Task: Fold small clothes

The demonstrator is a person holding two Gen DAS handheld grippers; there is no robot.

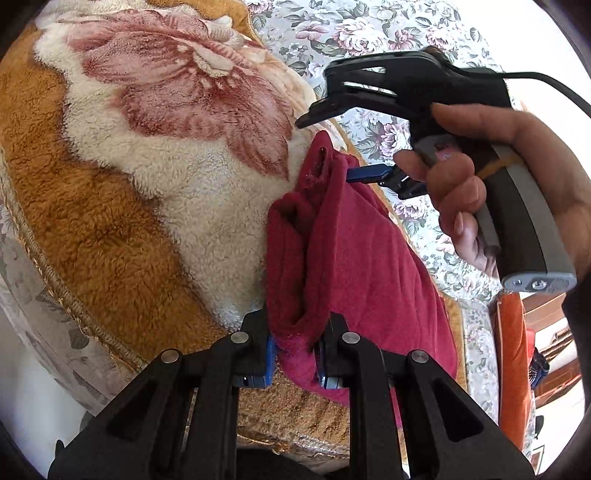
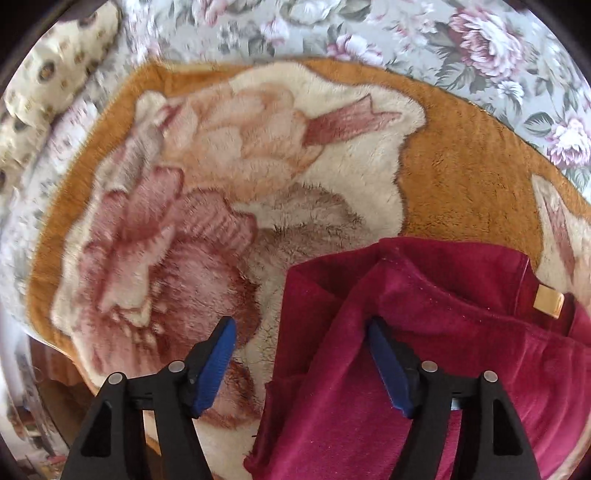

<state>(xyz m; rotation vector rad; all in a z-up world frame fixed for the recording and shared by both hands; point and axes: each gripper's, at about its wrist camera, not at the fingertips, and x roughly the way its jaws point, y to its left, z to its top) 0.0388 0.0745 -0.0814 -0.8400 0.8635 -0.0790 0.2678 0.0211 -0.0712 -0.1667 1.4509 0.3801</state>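
A dark red fleece garment point(image 1: 354, 258) lies partly folded on a plush orange and cream blanket point(image 1: 122, 221). My left gripper point(image 1: 295, 354) is shut on the garment's near edge, with cloth bunched between its blue pads. My right gripper point(image 1: 364, 174), held by a hand, shows in the left wrist view at the garment's far edge. In the right wrist view the right gripper point(image 2: 301, 354) is open, its fingers apart over the garment's point(image 2: 424, 332) left edge, one pad over the blanket point(image 2: 461, 184) and one over the cloth. A tan label point(image 2: 549, 301) shows on the garment.
The blanket lies on a floral bedspread point(image 1: 354, 33), which also shows in the right wrist view point(image 2: 480, 44). A patterned pillow point(image 2: 48, 74) sits at the far left. An orange piece of furniture point(image 1: 511, 369) stands beyond the bed's edge.
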